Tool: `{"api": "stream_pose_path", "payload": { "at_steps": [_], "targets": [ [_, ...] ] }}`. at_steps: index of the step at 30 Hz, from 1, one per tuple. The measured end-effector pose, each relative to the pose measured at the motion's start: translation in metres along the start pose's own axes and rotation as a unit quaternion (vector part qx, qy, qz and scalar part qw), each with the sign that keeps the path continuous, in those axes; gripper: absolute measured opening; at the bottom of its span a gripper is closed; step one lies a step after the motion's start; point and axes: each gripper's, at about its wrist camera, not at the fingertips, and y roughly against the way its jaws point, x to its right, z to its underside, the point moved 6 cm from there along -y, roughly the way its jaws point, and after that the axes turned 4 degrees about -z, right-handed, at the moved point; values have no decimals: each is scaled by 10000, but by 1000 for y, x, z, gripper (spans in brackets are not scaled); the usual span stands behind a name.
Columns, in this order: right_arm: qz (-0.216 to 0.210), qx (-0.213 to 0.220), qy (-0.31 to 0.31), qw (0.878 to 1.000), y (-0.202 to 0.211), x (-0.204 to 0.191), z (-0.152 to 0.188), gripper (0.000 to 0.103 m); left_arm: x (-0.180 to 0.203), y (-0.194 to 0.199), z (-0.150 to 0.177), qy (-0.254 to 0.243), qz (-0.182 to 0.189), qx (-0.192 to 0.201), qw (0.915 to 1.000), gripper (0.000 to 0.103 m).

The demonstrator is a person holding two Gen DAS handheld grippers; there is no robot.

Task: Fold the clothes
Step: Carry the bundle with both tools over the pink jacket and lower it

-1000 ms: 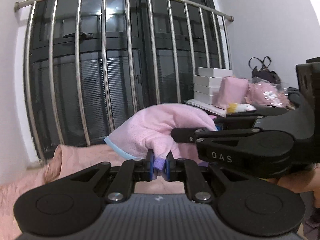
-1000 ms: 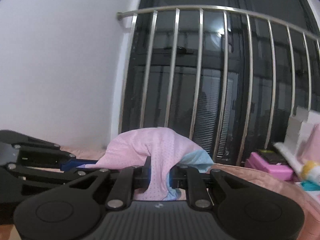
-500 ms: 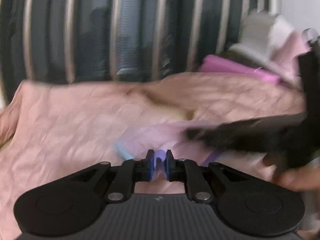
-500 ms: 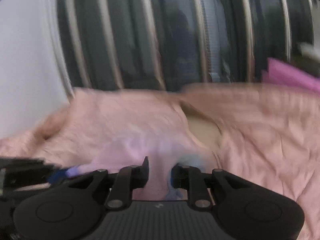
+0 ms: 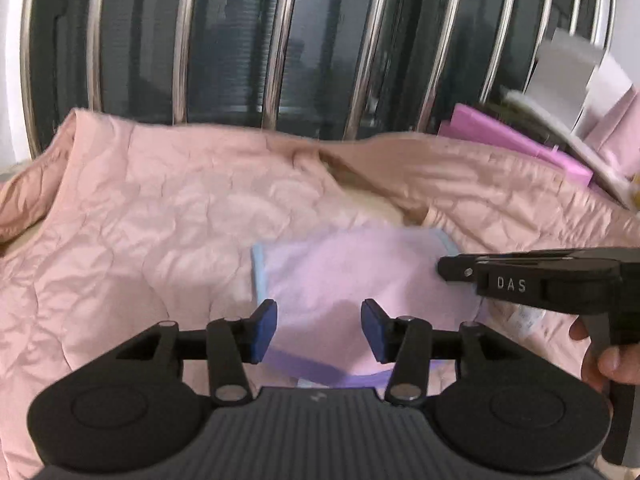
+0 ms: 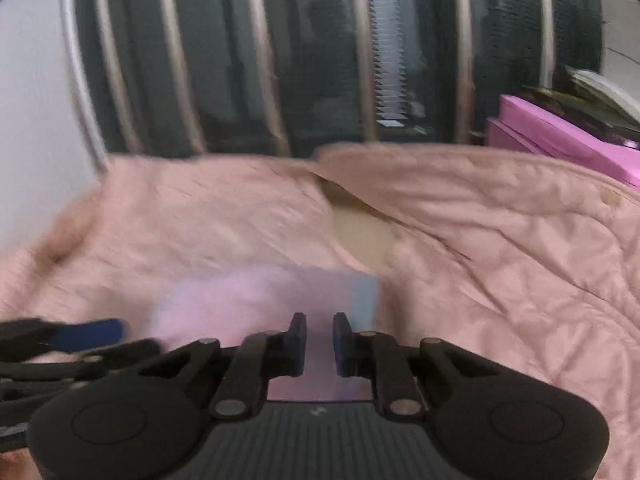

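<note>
One pink garment (image 5: 352,280), one quilt (image 5: 160,216), two tongs (image 5: 318,330).

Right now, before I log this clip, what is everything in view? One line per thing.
pink garment: one, pink with pale blue trim, lying flat on the quilt, in front of both claws
quilt: one, dusty pink, wrinkled, covering the surface under the garment
railing bars: several, silver metal, upright behind the quilt
window: dark glass, behind the bars
flat boxes: at least two, magenta, far right by the bars
pale boxes: blurred, white or grey, upper right; count unclear
left claw: one, black with blue pads, jaws opening, pads clear of the garment below
right claw: one, black, jaws narrow with garment cloth between them
hand: one, on the right claw's handle
</note>
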Motion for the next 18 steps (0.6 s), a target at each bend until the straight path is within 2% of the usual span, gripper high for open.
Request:
{"api": "stream_pose_path", "payload": {
  "at_steps": [3, 5, 6, 7, 9, 12, 15, 17, 18],
  "targets": [
    [322, -75, -82, 9994, -2, 11, 2, 13, -8, 4, -2, 132, 61, 40, 9999, 47],
    [354, 109, -204, 9991, 13, 14, -7, 15, -20, 12, -8, 288, -55, 149, 9995, 48],
    [347, 263, -219, 9988, 23, 14, -12, 19, -27, 15, -11, 372, -128, 180, 9991, 49],
    [310, 367, -237, 9986, 32, 13, -15, 32, -32, 16, -12, 477, -167, 152, 9986, 50],
    [110, 404, -265, 9988, 38, 10, -19, 43, -42, 18, -14, 681, -230, 88, 9974, 50],
    [-123, 11, -196, 9997, 23, 7, -11, 43, -36, 12, -10, 671, -76, -165, 9976, 50],
    [137, -384, -20, 9992, 3, 6, 3, 42, -21, 6, -3, 321, -53, -398, 9987, 63],
    [145, -487, 15, 9987, 0, 6, 7, 25, -10, 3, 2, 26, -28, -514, 9987, 68],
    [107, -530, 0, 9985, 0, 6, 8, 8, -5, 2, 5, -107, -11, -554, 9984, 69]
  ]
}}
